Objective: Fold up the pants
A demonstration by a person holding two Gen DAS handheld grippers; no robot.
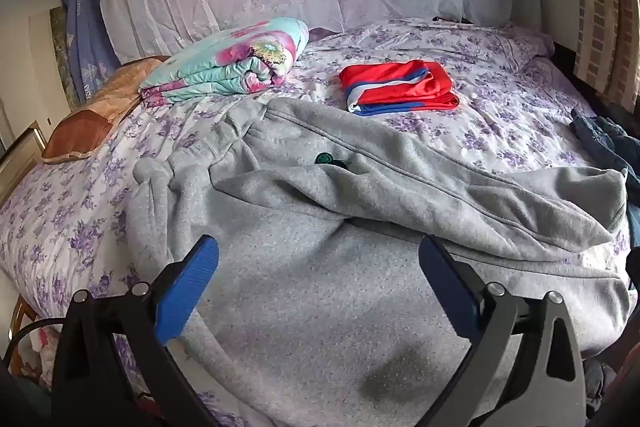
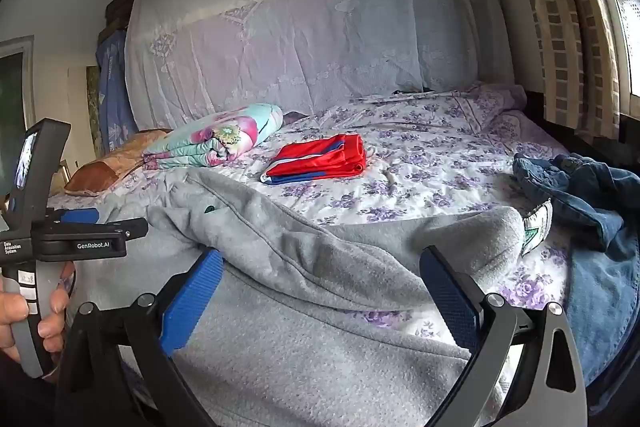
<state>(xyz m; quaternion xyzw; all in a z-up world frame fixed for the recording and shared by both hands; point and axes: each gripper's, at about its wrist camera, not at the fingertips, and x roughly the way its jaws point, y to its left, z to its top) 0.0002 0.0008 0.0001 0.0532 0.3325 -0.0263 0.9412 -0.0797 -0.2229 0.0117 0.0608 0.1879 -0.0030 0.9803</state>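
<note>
Both grippers spread wide, gripping nothing

Left gripper [image 1: 318,267] and right gripper [image 2: 320,273] tilted downward above the bed; left hand [image 2: 30,311] wrapped around its handle.

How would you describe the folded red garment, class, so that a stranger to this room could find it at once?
Start at the bed with its purple-flowered sheet. Beyond the crumpled grey pants, near the middle of the bed, lies the red garment, to the right of a folded flowery quilt. It alone is bright red with blue and white stripes, and neatly folded flat.
</note>
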